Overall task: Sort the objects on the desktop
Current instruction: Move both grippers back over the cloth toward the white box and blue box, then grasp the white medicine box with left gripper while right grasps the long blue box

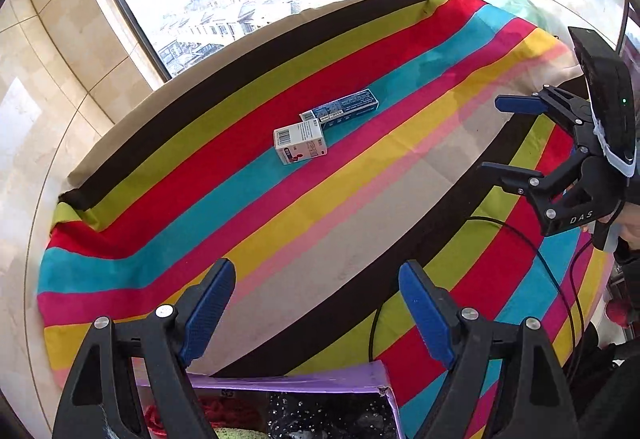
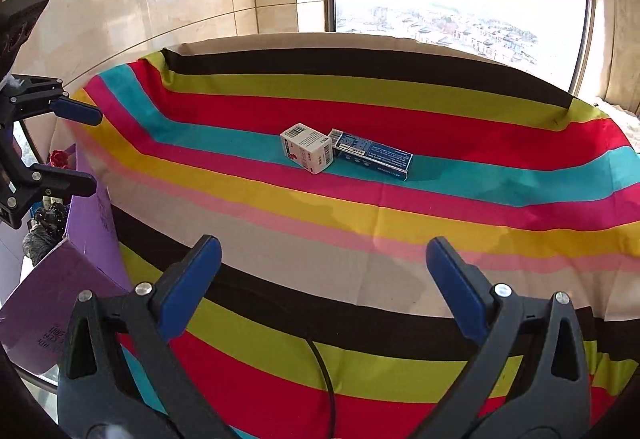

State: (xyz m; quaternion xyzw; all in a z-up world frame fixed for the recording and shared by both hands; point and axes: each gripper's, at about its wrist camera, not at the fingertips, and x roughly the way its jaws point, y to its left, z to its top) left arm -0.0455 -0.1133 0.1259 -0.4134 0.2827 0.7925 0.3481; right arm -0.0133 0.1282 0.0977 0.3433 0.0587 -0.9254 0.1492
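Note:
A small white box with a barcode and a long flat blue box lie side by side, touching, on the teal stripe of the striped tablecloth. Both also show in the right wrist view, the white box left of the blue box. My left gripper is open and empty, over the near part of the table above a purple box. My right gripper is open and empty, well short of the boxes; it also shows at the right of the left wrist view.
An open purple cardboard box holding dark and red items sits at the table's near-left edge, also seen in the right wrist view. A black cable lies on the cloth. A tiled wall and a window stand behind the table.

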